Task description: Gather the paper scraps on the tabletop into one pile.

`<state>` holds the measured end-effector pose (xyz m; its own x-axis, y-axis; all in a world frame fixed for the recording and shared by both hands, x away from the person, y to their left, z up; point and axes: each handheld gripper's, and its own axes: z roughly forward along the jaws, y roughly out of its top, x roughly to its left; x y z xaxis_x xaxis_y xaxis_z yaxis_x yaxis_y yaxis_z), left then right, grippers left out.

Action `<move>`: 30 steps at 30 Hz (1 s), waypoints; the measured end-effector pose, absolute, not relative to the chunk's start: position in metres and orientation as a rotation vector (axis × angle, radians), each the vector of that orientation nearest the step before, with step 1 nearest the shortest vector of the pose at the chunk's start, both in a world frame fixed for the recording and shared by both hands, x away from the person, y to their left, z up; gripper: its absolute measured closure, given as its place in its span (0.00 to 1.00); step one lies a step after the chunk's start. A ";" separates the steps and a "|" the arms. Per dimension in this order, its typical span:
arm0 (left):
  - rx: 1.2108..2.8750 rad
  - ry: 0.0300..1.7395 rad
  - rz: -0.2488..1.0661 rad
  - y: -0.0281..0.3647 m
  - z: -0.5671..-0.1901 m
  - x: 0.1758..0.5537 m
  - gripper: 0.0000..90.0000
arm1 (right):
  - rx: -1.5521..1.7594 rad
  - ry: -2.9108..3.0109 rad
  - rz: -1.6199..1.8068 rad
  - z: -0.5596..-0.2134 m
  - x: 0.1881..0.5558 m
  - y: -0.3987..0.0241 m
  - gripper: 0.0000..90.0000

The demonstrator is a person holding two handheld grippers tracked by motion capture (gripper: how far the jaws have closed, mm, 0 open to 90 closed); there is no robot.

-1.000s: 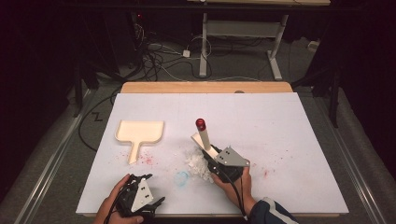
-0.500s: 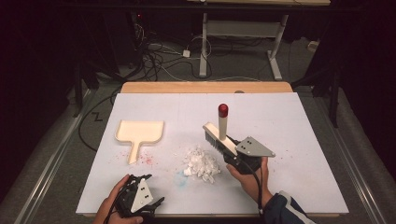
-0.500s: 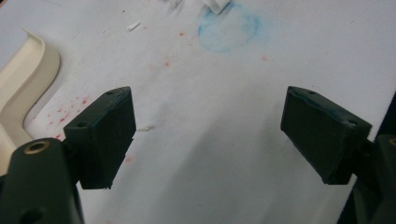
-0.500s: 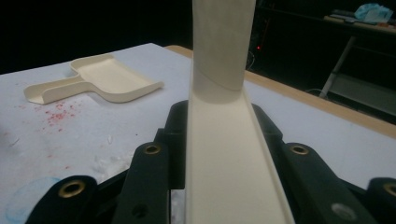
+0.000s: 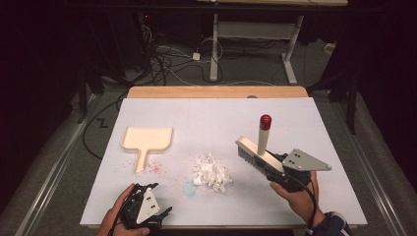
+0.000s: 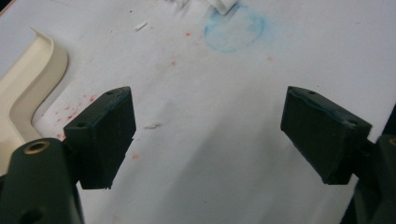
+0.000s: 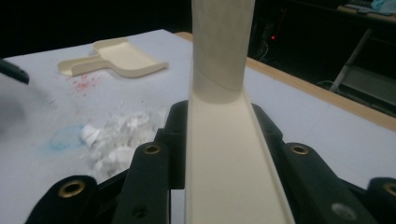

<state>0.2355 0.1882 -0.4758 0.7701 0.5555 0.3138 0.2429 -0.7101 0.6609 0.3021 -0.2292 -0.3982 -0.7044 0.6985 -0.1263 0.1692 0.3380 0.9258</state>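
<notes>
A cream brush [image 5: 255, 156] with an upright, red-tipped handle is lifted over the right half of the white table sheet [image 5: 206, 118]. My right gripper [image 5: 269, 169] is shut on its body, and in the right gripper view the brush [image 7: 224, 116] fills the space between the jaws. A heap of white scraps [image 5: 211, 172] lies left of the brush, apart from it. The cream dustpan [image 5: 146, 140] rests flat at mid left. My left gripper [image 5: 157, 199] stands open near the front edge with bare sheet between its fingers [image 6: 105, 135].
Red specks [image 5: 155, 167] lie beside the dustpan's handle and a pale blue stain [image 5: 189, 189] marks the sheet near the scraps. A wooden strip [image 5: 216, 92] borders the table's far edge. Cables and a desk frame stand on the floor behind.
My right gripper has carried the brush to the right and upward, off the scrap heap, which now lies uncovered. The left gripper has stayed put.
</notes>
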 end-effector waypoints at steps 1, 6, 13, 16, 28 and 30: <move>2.352 0.595 0.673 0.188 -0.476 0.236 0.19 | 0.761 2.098 1.354 -0.398 0.300 -0.235 0.75; 2.359 0.595 0.676 0.188 -0.475 0.236 0.19 | 0.766 2.150 1.372 -0.398 0.290 -0.259 0.75; 2.362 0.595 0.672 0.187 -0.476 0.236 0.19 | 0.762 2.333 1.437 -0.400 0.279 -0.278 0.75; 2.364 0.594 0.672 0.187 -0.476 0.237 0.19 | 0.782 2.468 1.409 -0.406 0.279 -0.281 0.75; 2.375 0.592 0.645 0.183 -0.479 0.244 0.19 | 1.012 2.596 1.177 -0.425 0.336 -0.293 0.64; 2.380 0.591 0.640 0.182 -0.480 0.245 0.19 | 1.008 2.626 1.093 -0.428 0.351 -0.295 0.62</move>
